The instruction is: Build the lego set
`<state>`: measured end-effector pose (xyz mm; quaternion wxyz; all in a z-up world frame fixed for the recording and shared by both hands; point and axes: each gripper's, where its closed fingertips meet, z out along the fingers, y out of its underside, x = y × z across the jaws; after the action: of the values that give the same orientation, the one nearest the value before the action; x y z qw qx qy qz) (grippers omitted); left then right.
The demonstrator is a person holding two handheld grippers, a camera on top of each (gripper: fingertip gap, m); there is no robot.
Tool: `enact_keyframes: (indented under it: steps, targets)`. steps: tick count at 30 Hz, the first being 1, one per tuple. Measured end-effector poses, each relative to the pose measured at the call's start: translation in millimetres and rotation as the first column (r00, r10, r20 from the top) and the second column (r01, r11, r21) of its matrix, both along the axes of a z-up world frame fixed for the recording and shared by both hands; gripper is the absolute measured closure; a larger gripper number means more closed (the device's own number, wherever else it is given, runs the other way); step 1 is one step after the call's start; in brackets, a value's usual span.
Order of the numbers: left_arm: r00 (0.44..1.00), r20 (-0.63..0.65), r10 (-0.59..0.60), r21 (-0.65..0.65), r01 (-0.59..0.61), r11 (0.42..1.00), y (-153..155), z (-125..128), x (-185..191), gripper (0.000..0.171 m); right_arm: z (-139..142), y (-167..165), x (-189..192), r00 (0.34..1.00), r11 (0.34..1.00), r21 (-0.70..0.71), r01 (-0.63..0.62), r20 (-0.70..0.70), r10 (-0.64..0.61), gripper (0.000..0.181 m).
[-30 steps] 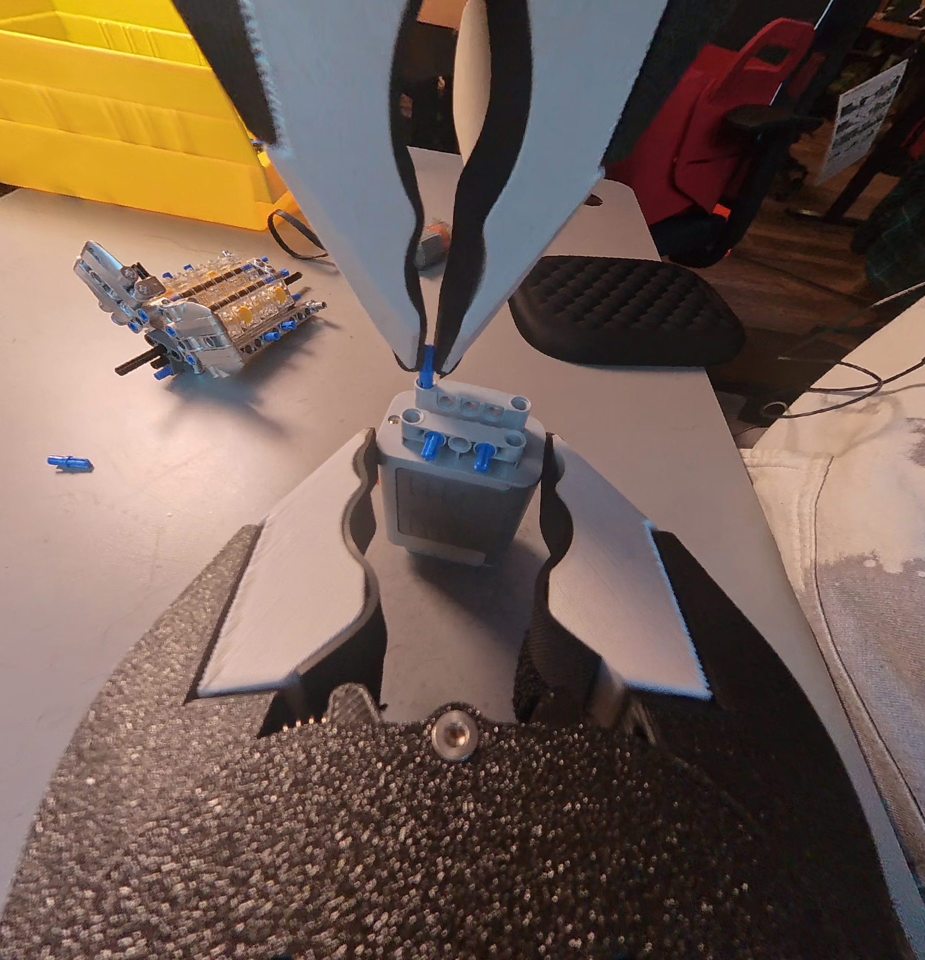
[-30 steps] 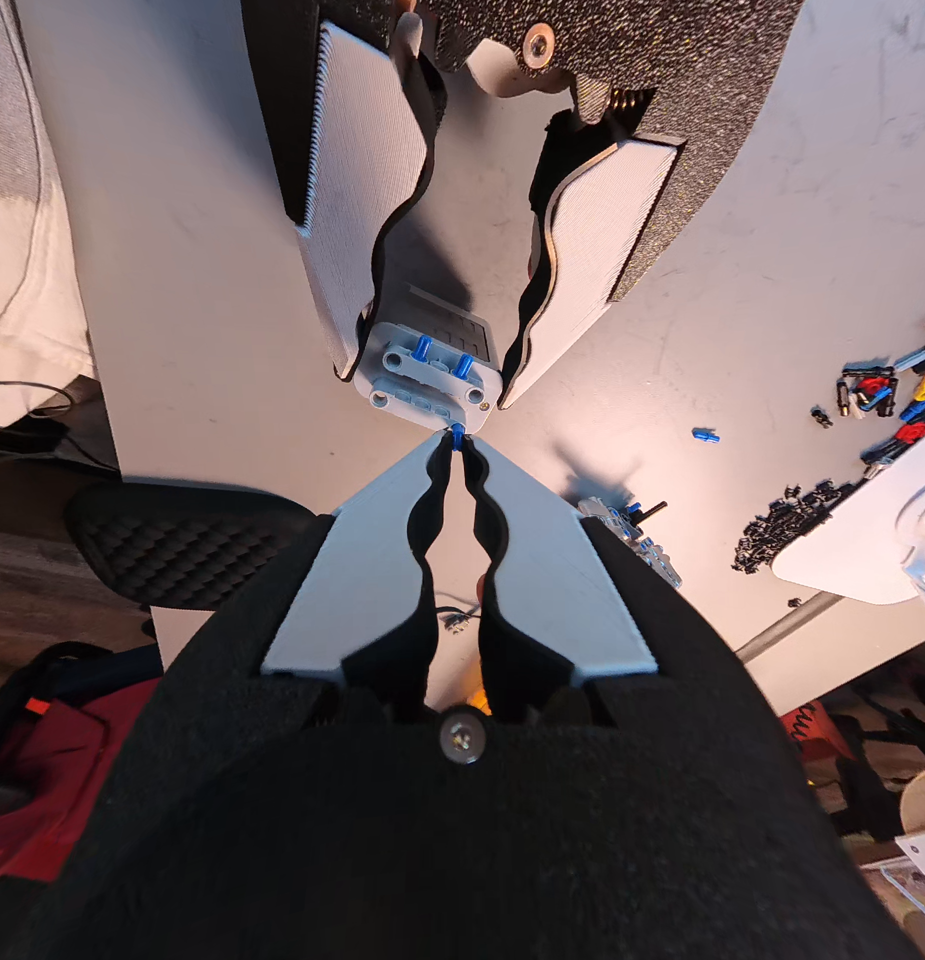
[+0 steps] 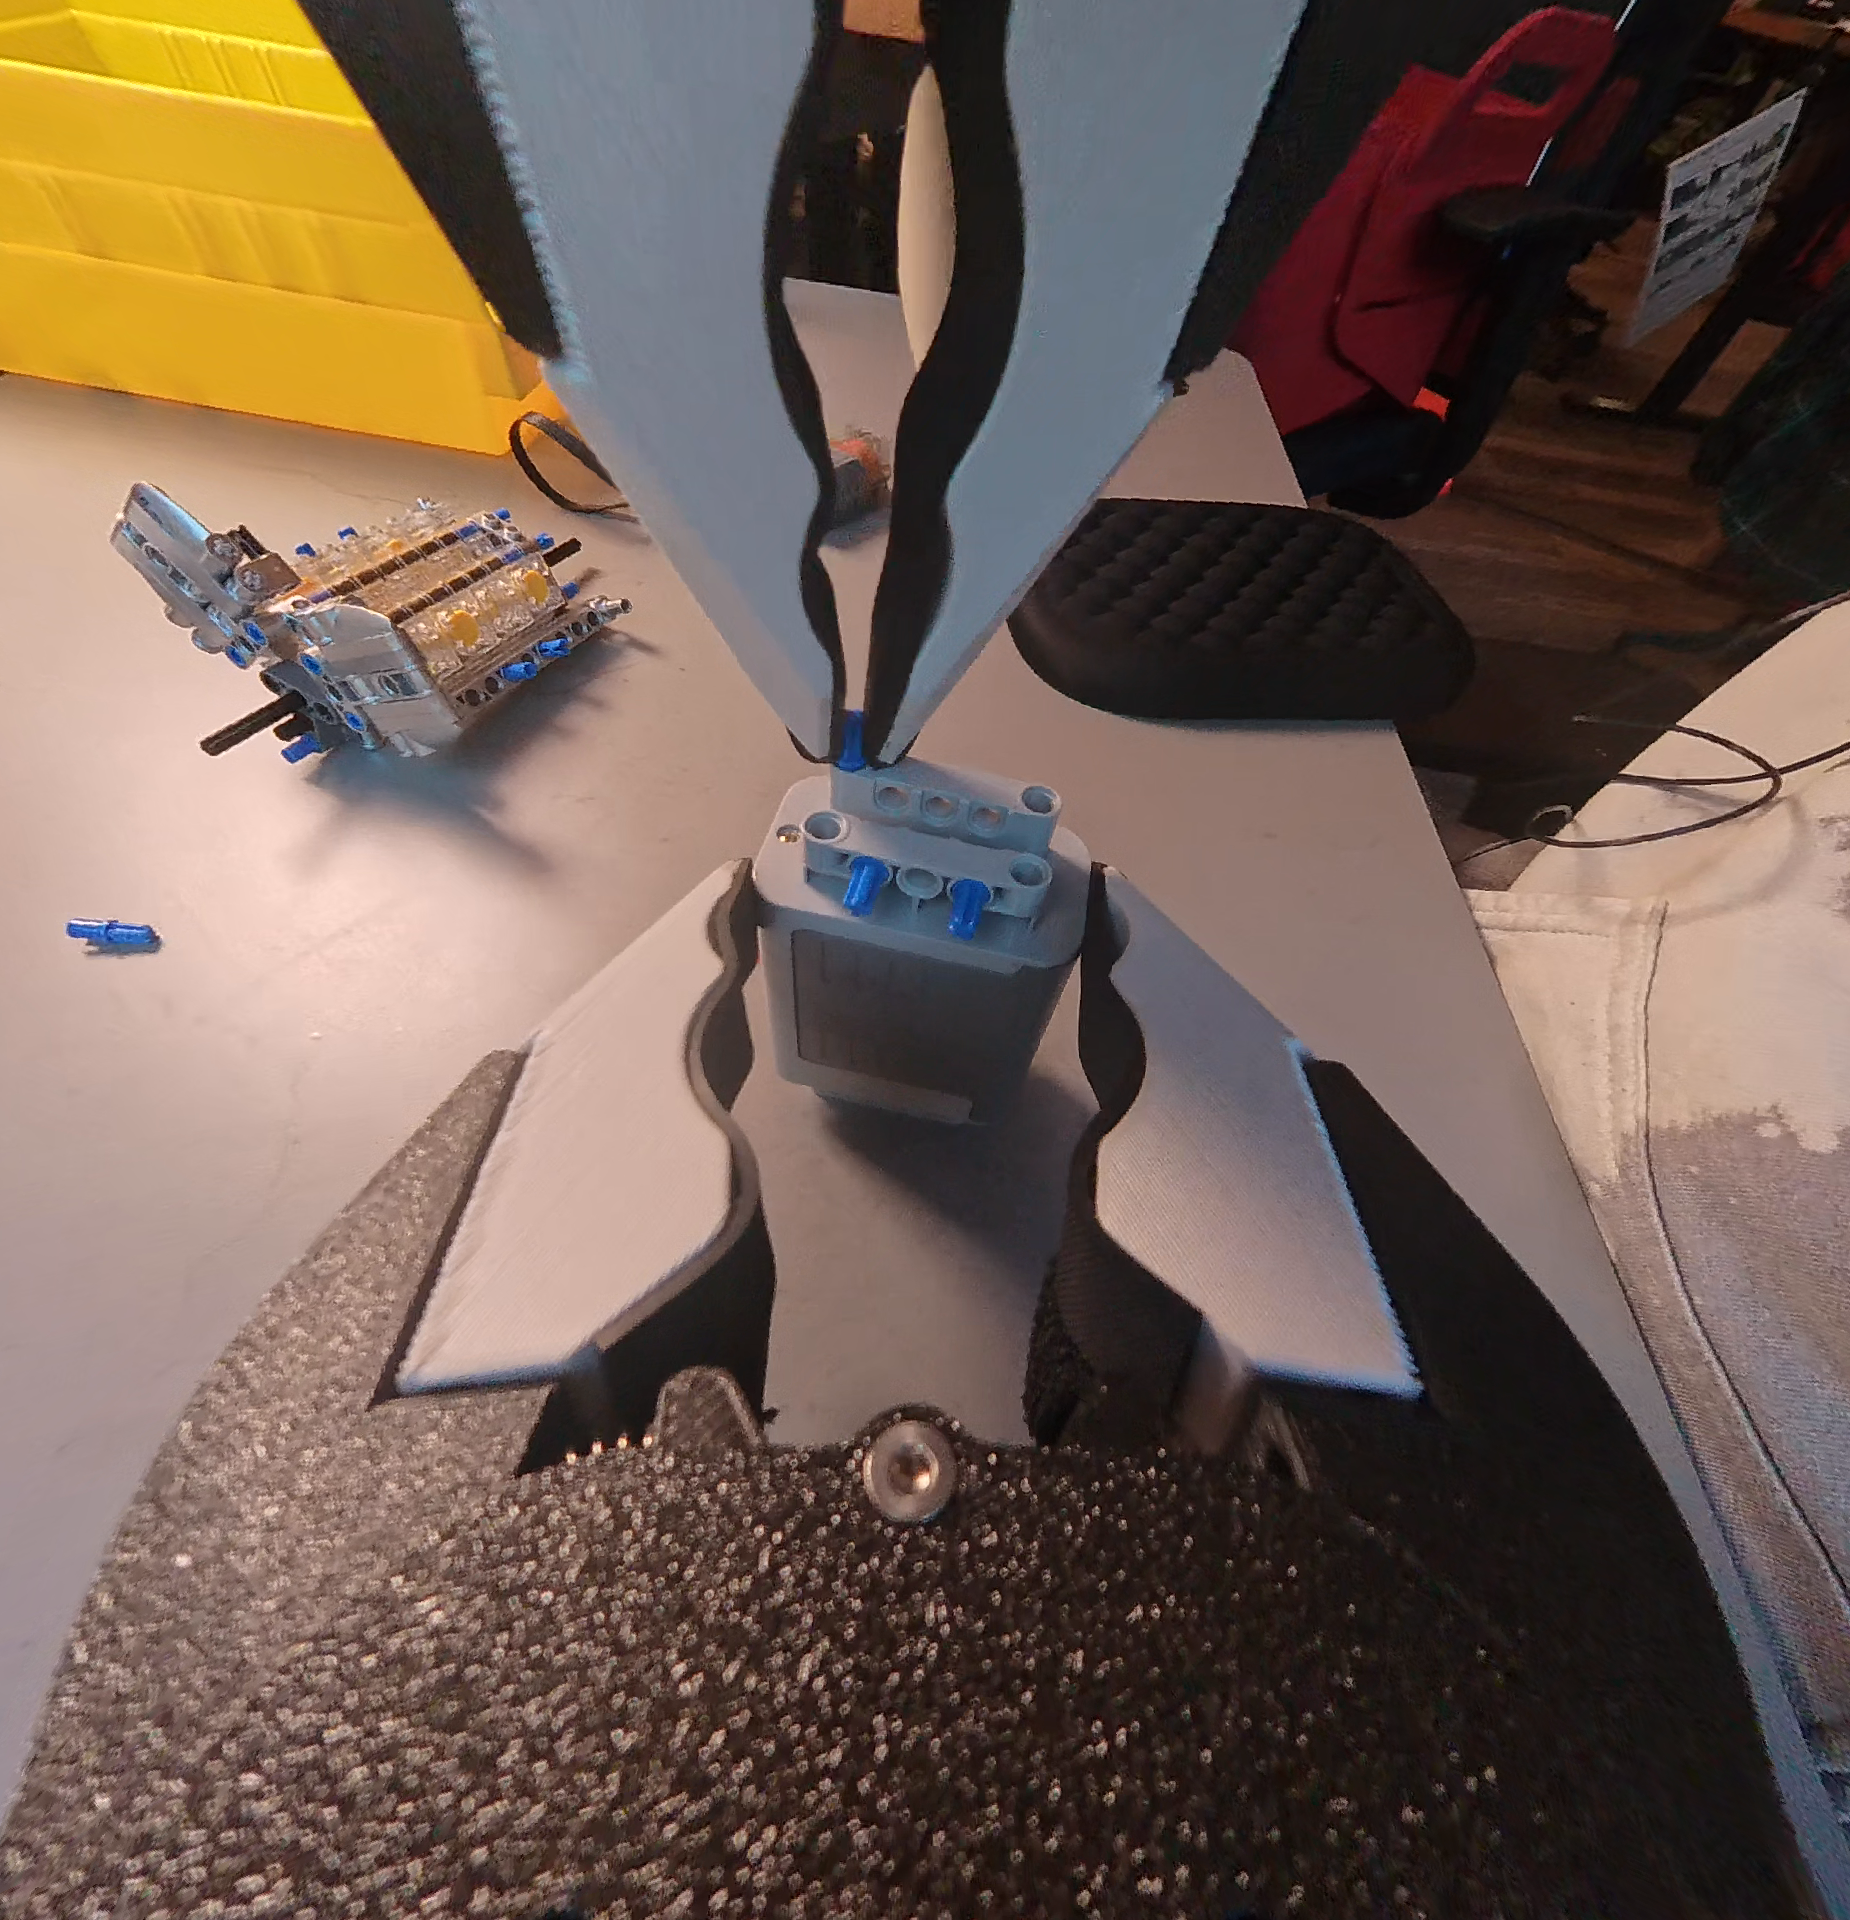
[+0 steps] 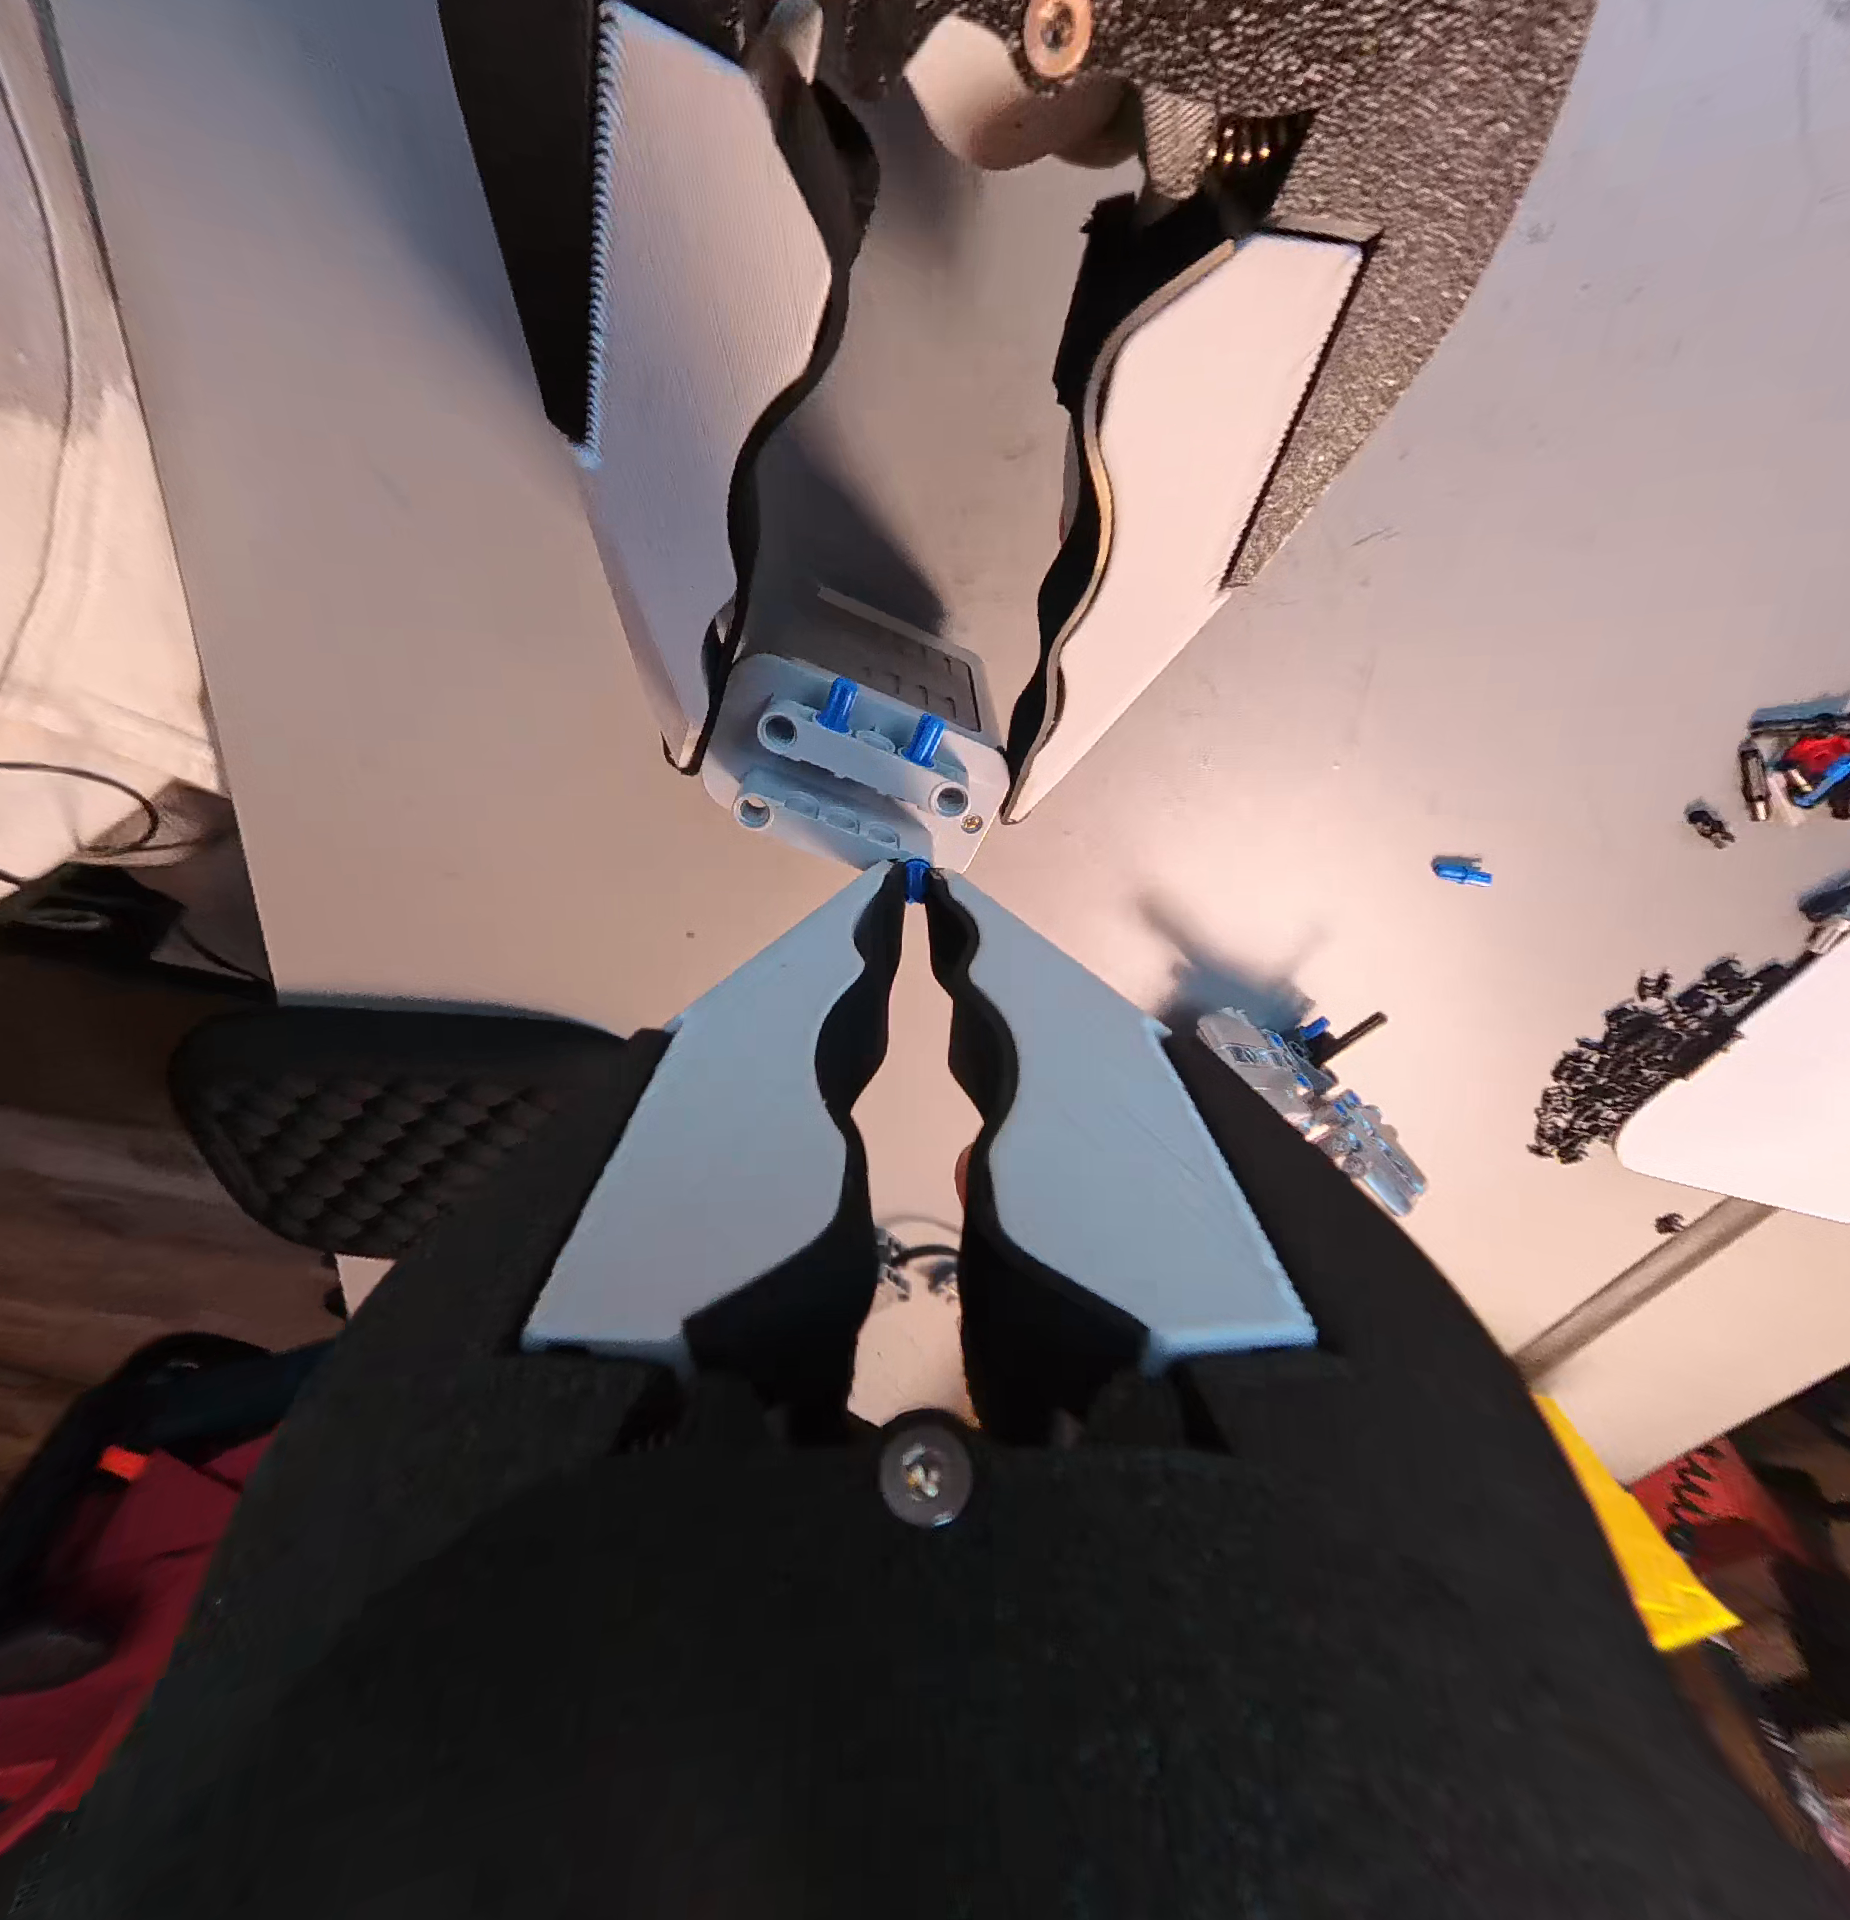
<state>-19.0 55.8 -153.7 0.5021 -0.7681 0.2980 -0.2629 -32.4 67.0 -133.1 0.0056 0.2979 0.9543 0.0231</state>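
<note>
Left gripper: fingers clamped on the sides of a grey rectangular plastic block with holed beams and two blue pegs on its end.
Right gripper: fingertips pinched together on a small blue plastic pin, touching the block's far beam.
Beyond the fingers: yellow plastic bin, contents hidden; grey brick-built model lying on the grey table.

Grey table, loose blue pin, brick engine model, yellow bins, black chair

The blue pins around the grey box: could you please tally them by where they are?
Pin in the right gripper, at the box that the left gripper holds: 1
Pins seated in the box's beam: 2
Loose pin on the table: 1
Total: 4
</note>
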Motion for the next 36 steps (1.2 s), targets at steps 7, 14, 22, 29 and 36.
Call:
enact_keyframes:
  steps: [7, 14, 22, 29, 36]
  targets:
    - [1.0, -0.001, -0.003, 0.002, 0.003, 1.0, 0, 0, 0, 0.111, 0, 2, 2, 0.984, 0.974, -0.162, 0.155, -0.059, -0.166, 0.175]
    - [1.0, 0.001, -0.004, 0.003, 0.004, 1.0, 0, 0, 0, 0.111, 13, 2, 0, 0.956, 0.932, -0.286, 0.224, -0.119, -0.266, 0.18]
    - [1.0, 0.001, -0.001, 0.004, 0.001, 1.0, 0, 0, 0, 0.111, 7, 0, 0, 0.957, 0.938, -0.262, 0.227, -0.119, -0.265, 0.181]
    - [1.0, 0.002, 0.001, 0.005, -0.001, 1.0, 0, 0, 0, 0.111, 7, 0, 0, 0.968, 0.96, -0.182, 0.211, -0.098, -0.231, 0.181]
    - [1.0, 0.002, 0.003, 0.007, -0.003, 1.0, 0, 0, 0, 0.111, 6, -1, 0, 0.972, 0.971, -0.141, 0.195, -0.102, -0.21, 0.181]
